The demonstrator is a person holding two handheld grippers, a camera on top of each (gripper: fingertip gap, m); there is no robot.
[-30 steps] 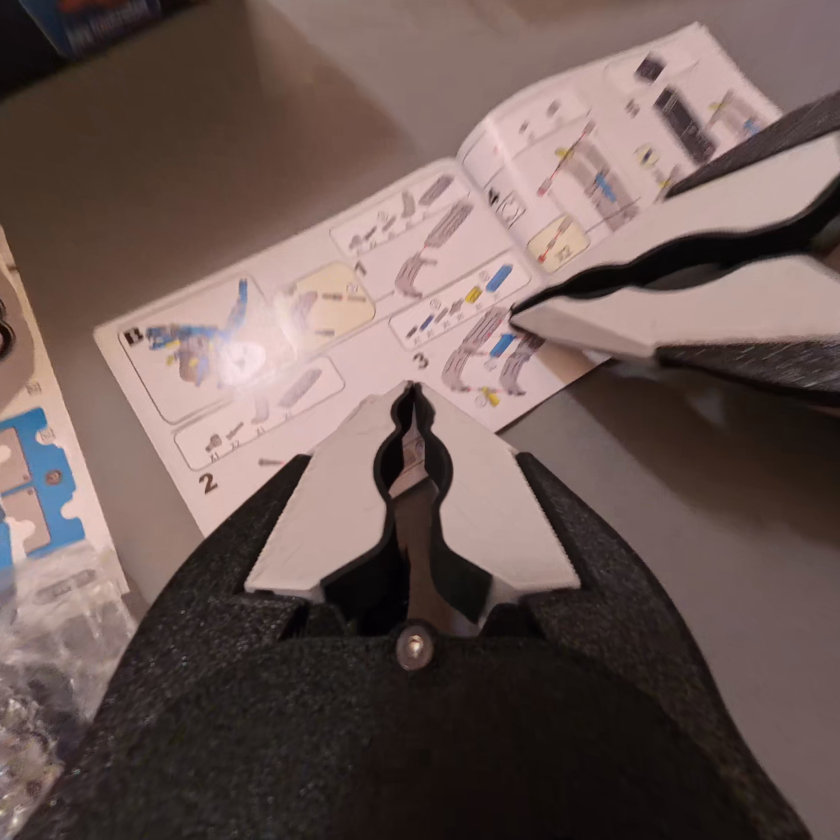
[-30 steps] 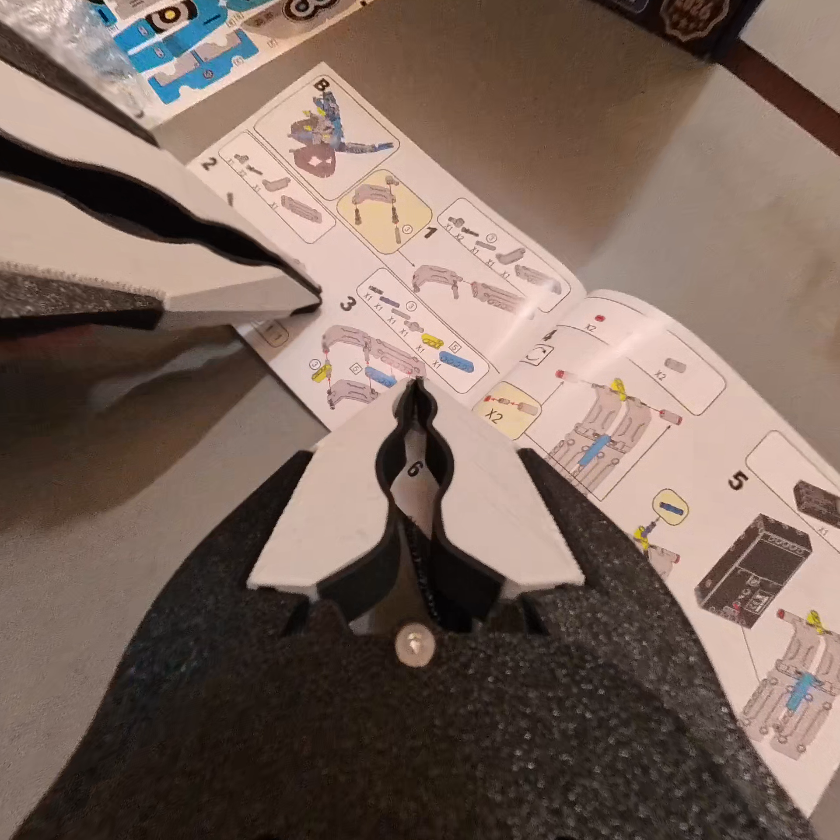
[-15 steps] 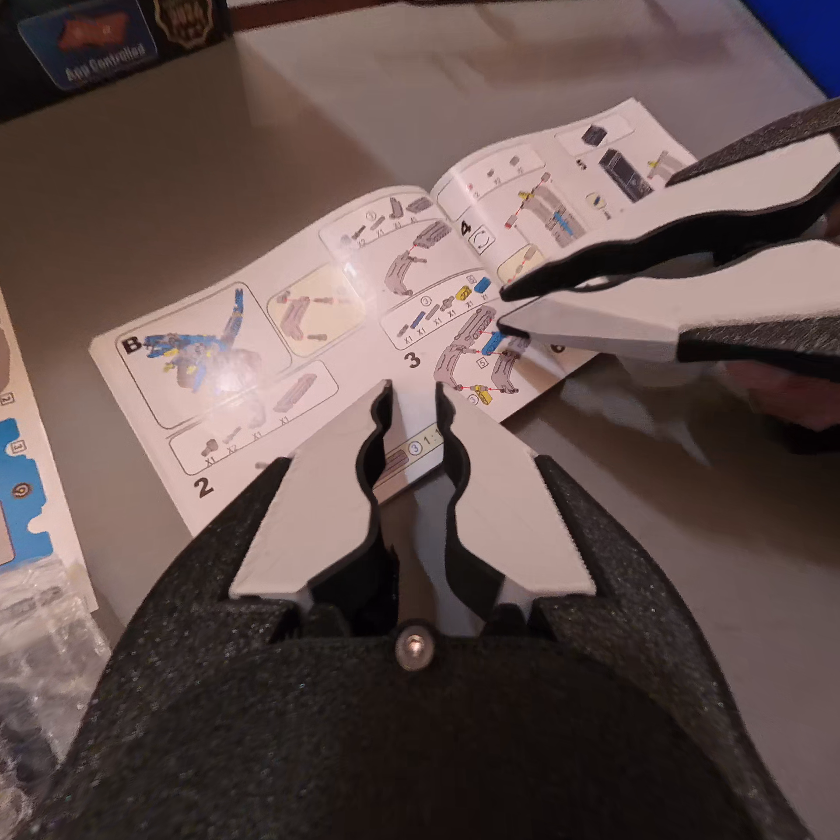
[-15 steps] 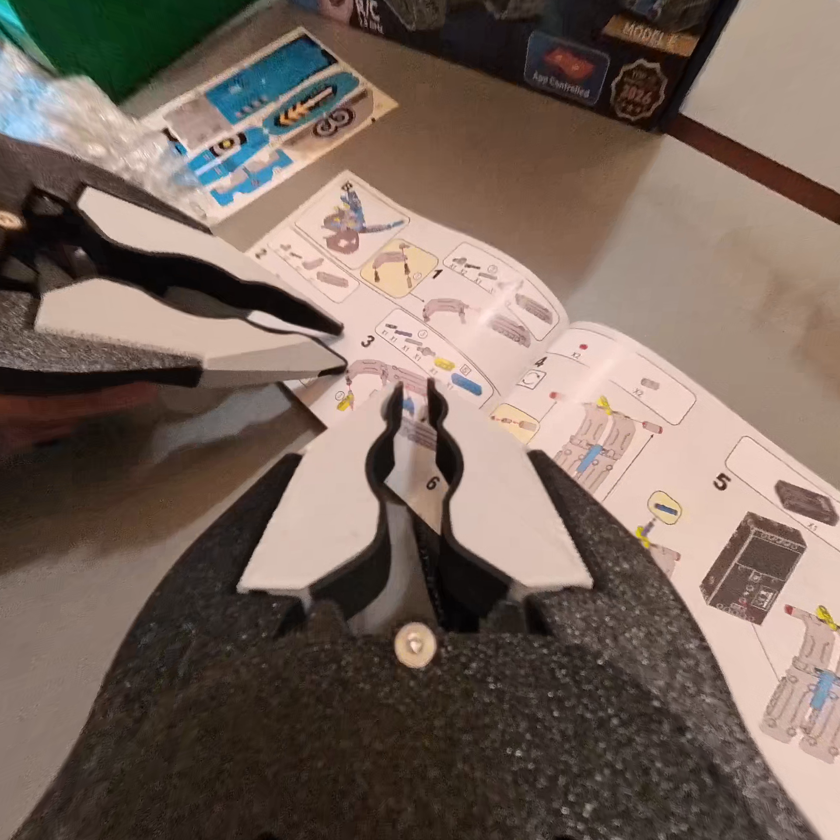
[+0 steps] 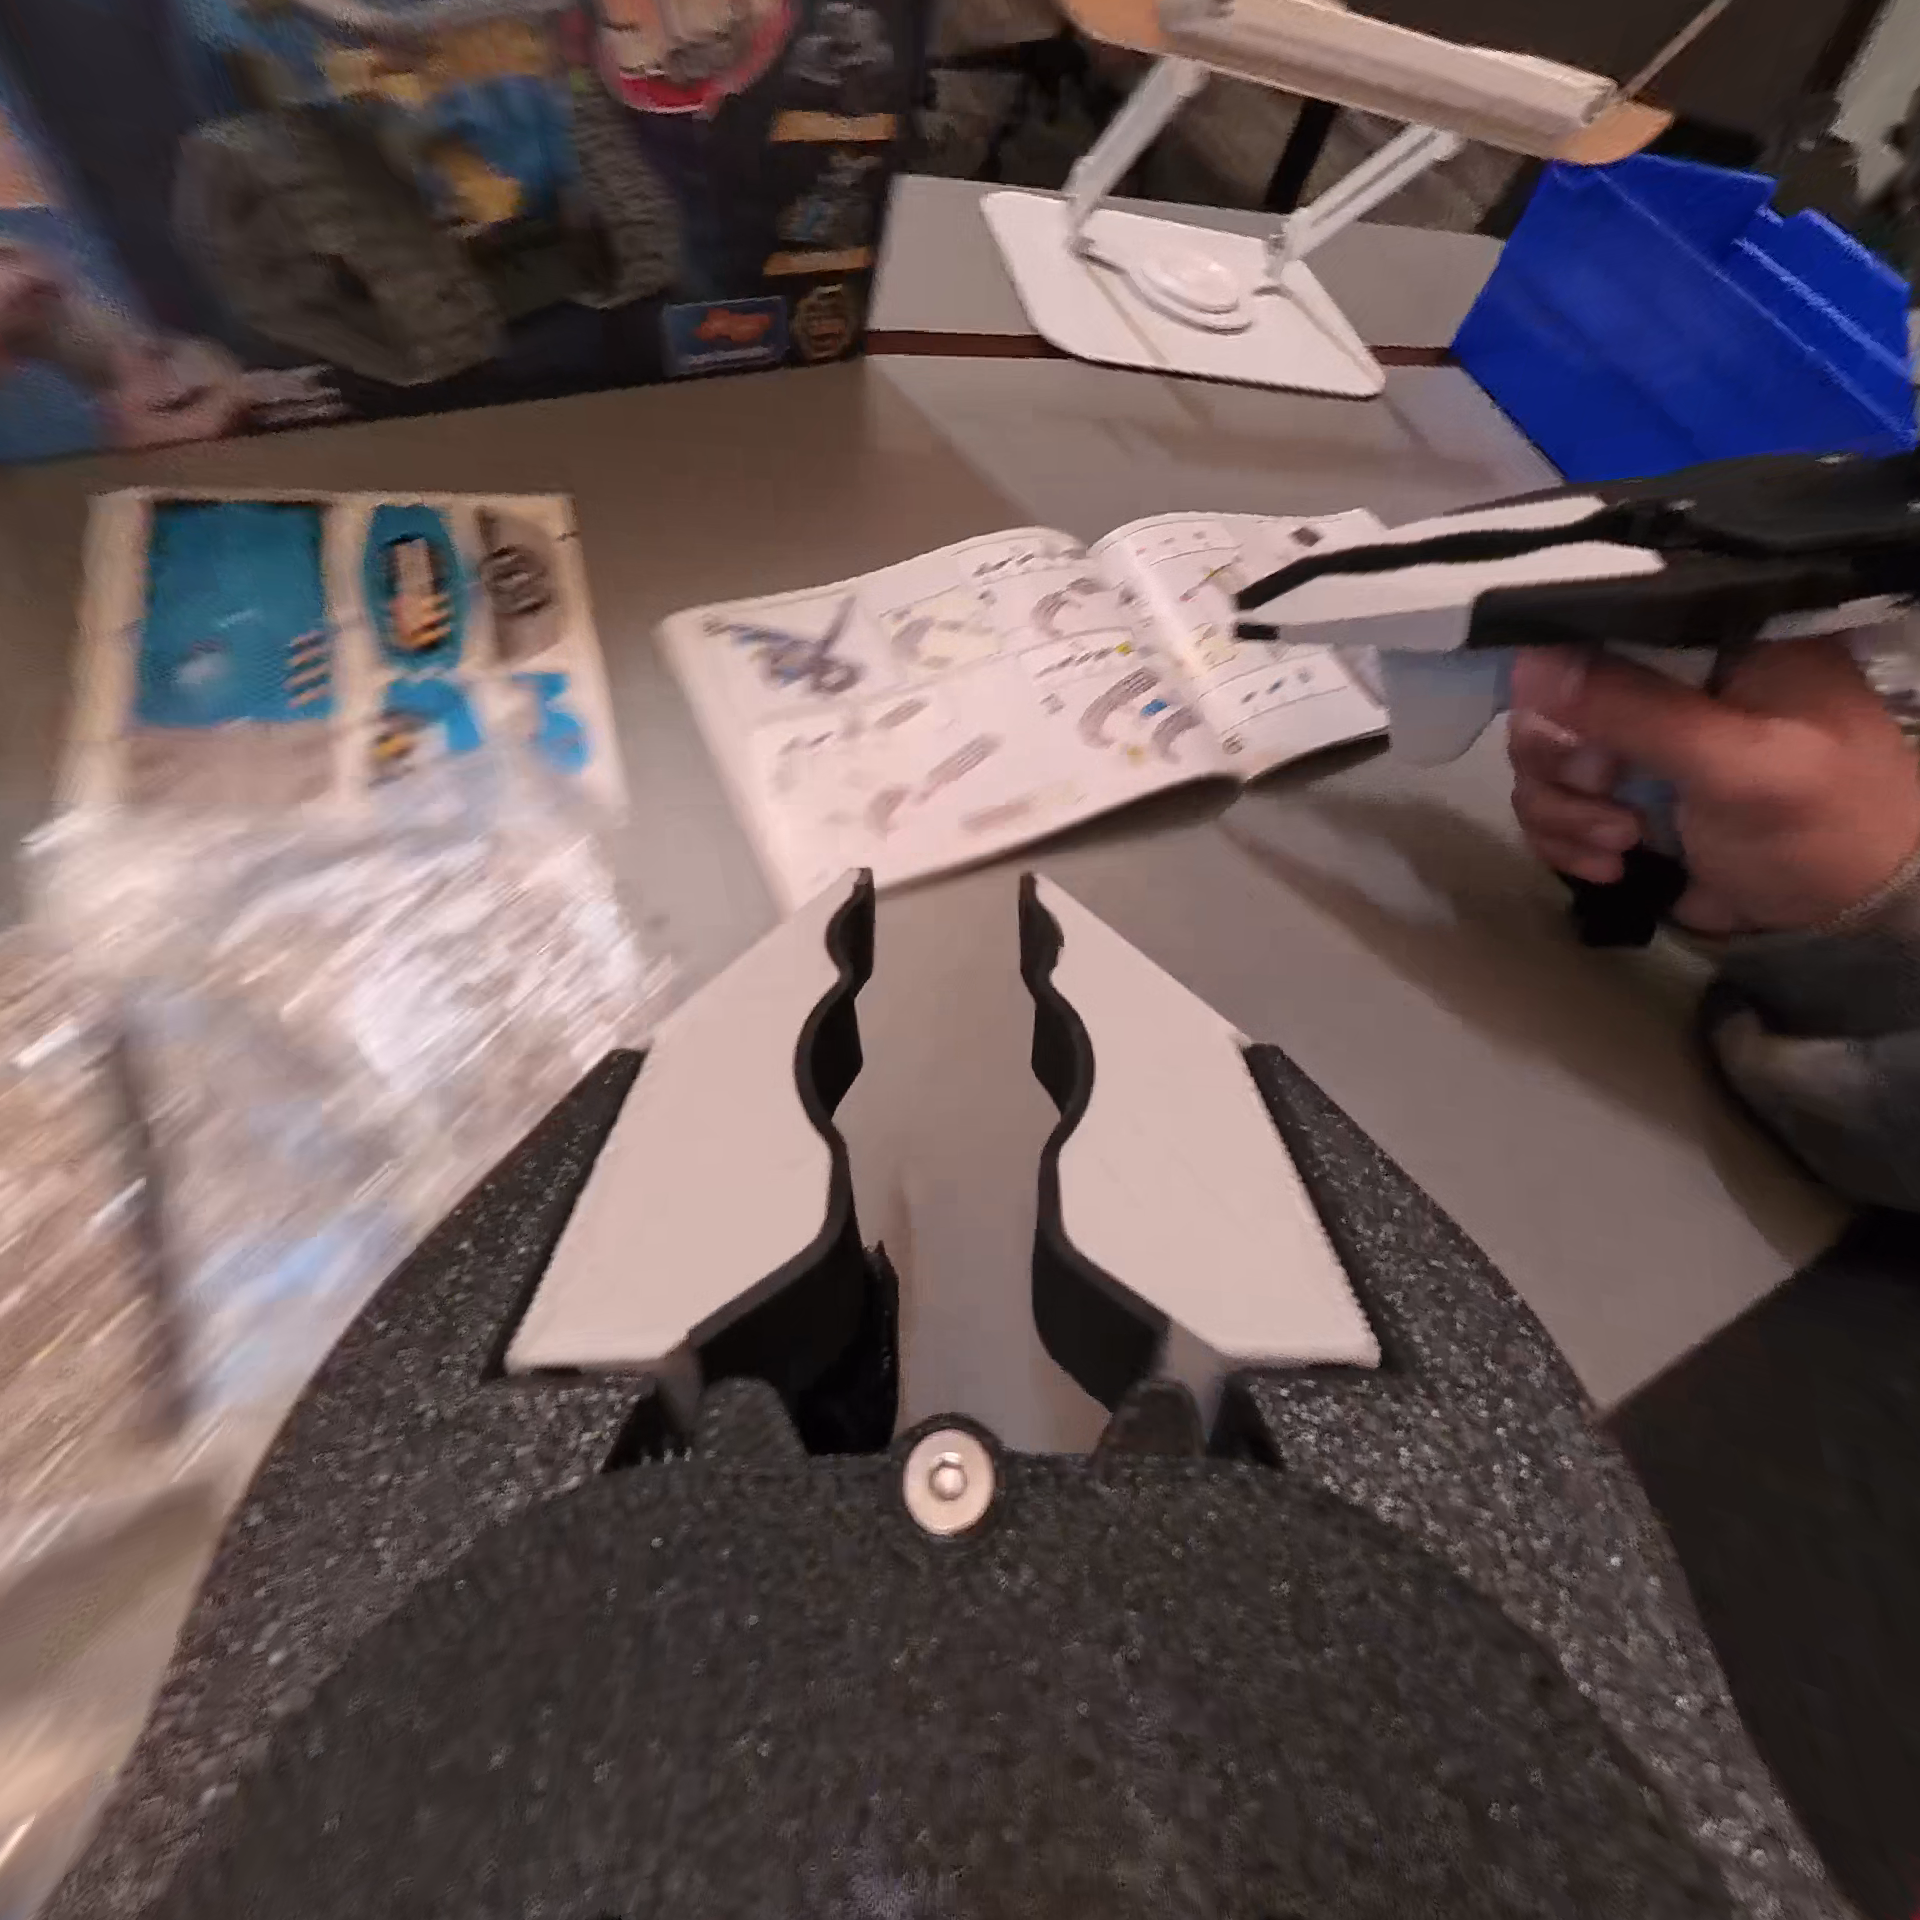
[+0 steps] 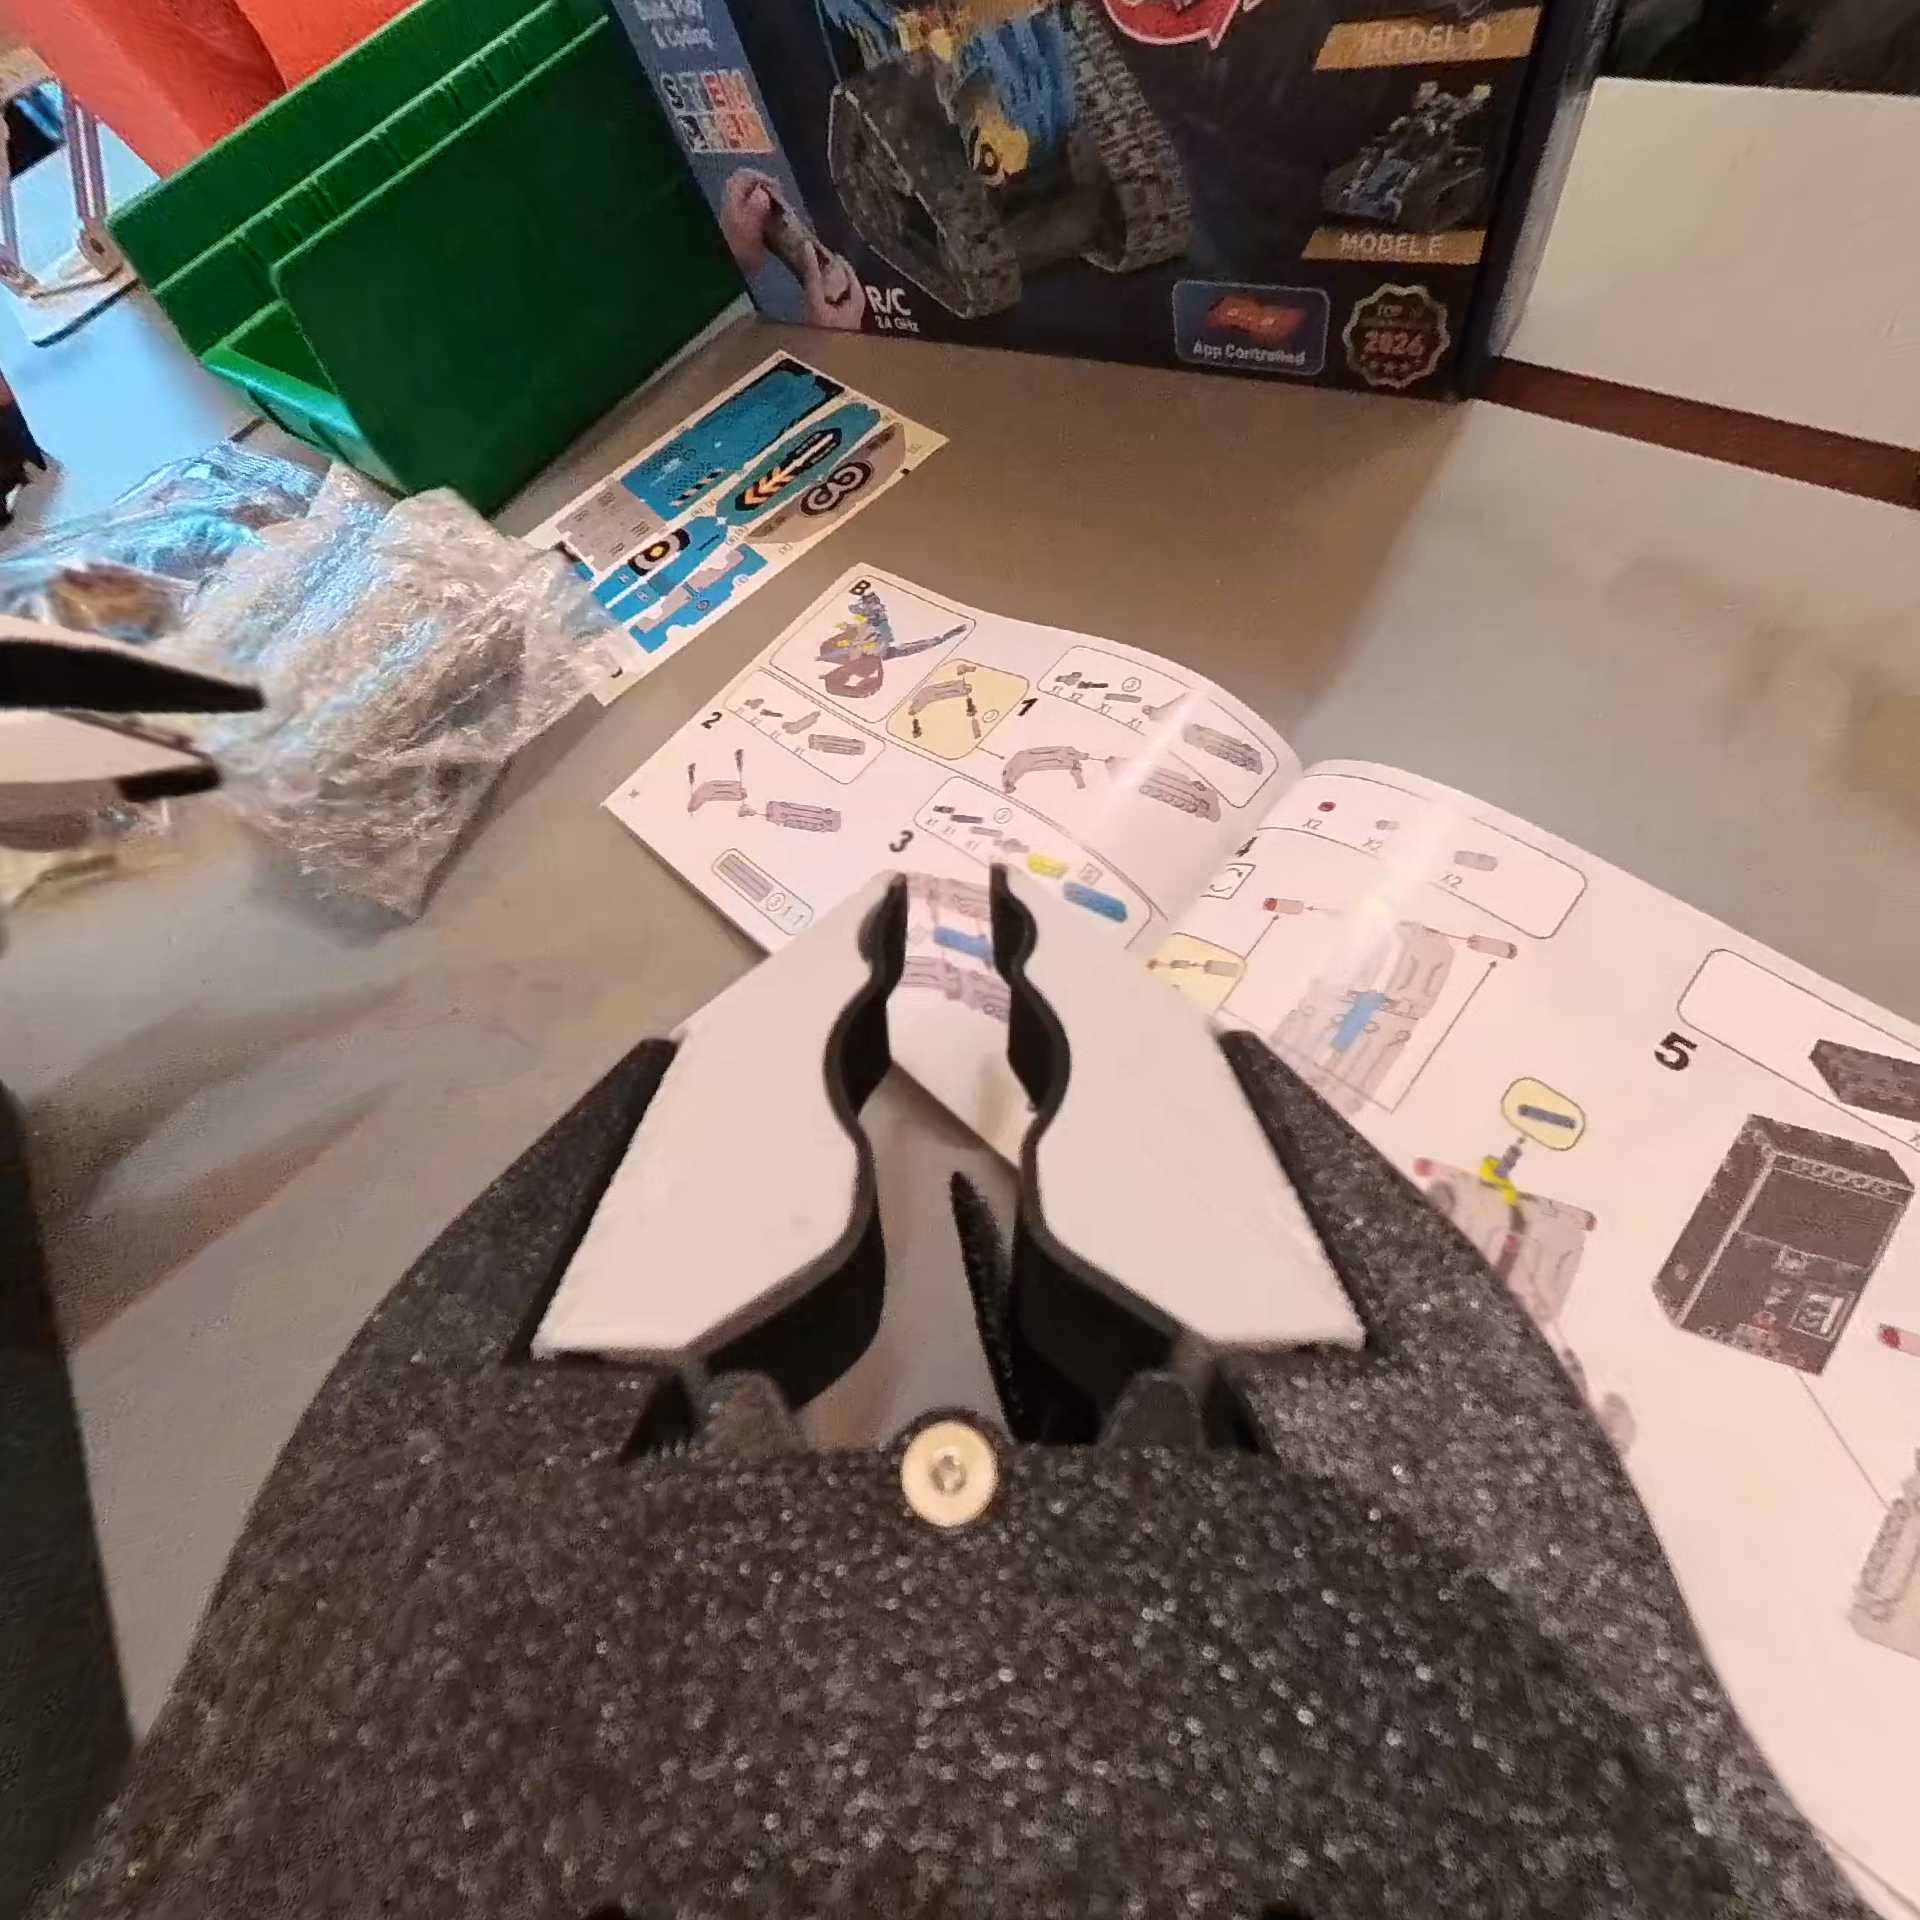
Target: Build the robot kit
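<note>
Hovering above the grey tabletop (image 5: 1091, 436), the left gripper (image 5: 943, 883) has its two white fingers spread with only bare surface showing between them; its tips sit just short of the near edge of the open instruction booklet (image 5: 997, 675), apart from it. The right gripper (image 6: 943, 883) is also parted, though more narrowly, and holds nothing; it hangs over the booklet's (image 6: 1039, 769) near edge, with printed page visible through the gap. In the left wrist view that same right gripper reaches in from the right side, roughly level, its tips over the booklet's right-hand page, and a person's hand (image 5: 1704, 769) wraps the handle below it, with a grey sleeve (image 5: 1829, 1060) behind.

A sticker sheet (image 6: 727, 520) with blue and black shapes lies flat towards the far left of the tabletop, beside crumpled clear plastic bags (image 6: 374, 686) holding small parts. A dark toy box (image 6: 1122, 177) stands upright along the far edge. A green bin (image 6: 436, 239) sits left of the box, a blue bin (image 5: 1683, 322) at the far right, and a white stand (image 5: 1174, 281) rests on an adjoining surface beyond.
</note>
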